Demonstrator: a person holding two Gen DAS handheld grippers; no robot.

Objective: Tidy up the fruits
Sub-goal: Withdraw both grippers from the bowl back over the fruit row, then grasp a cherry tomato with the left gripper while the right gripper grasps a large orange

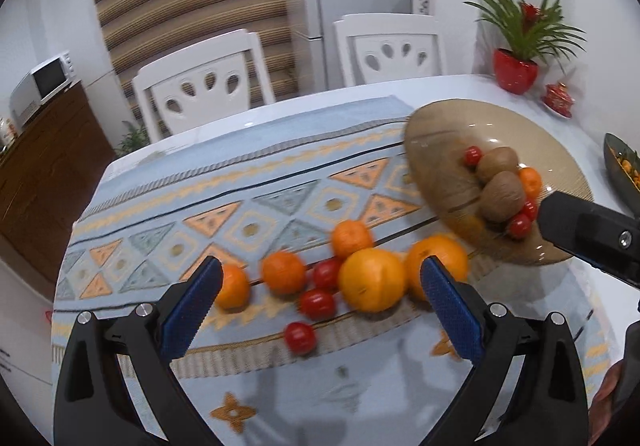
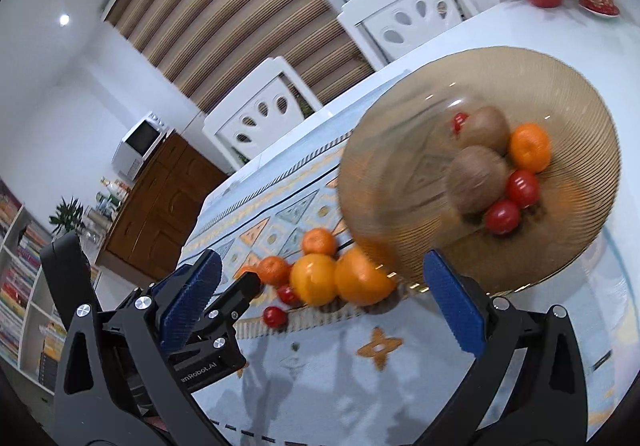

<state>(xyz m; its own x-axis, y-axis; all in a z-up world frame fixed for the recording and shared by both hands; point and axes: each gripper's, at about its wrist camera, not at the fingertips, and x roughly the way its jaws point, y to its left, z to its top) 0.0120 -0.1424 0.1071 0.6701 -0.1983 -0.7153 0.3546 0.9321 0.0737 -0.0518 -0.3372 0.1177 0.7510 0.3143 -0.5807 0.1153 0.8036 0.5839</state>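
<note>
Two large oranges [image 1: 373,280], three mandarins [image 1: 283,272] and three cherry tomatoes [image 1: 317,304] lie in a cluster on the patterned blue cloth [image 1: 240,206]. My left gripper [image 1: 320,266] hangs open just above and in front of them, holding nothing. To the right is an amber glass plate [image 1: 440,134], its left side blurred. It holds two kiwis [image 1: 502,196], a mandarin [image 1: 530,182] and several tomatoes [image 1: 519,226]. My right gripper [image 2: 322,260] is open; the plate's [image 2: 560,86] near rim lies just beyond its right finger. One of its black fingers [image 1: 588,234] shows in the left wrist view.
Two white chairs [image 1: 200,86] stand at the table's far side. A red potted plant [image 1: 516,70] and a red lidded cup [image 1: 558,96] sit at the far right corner. A dark bowl [image 1: 620,166] is at the right edge. A hand [image 1: 608,398] shows lower right.
</note>
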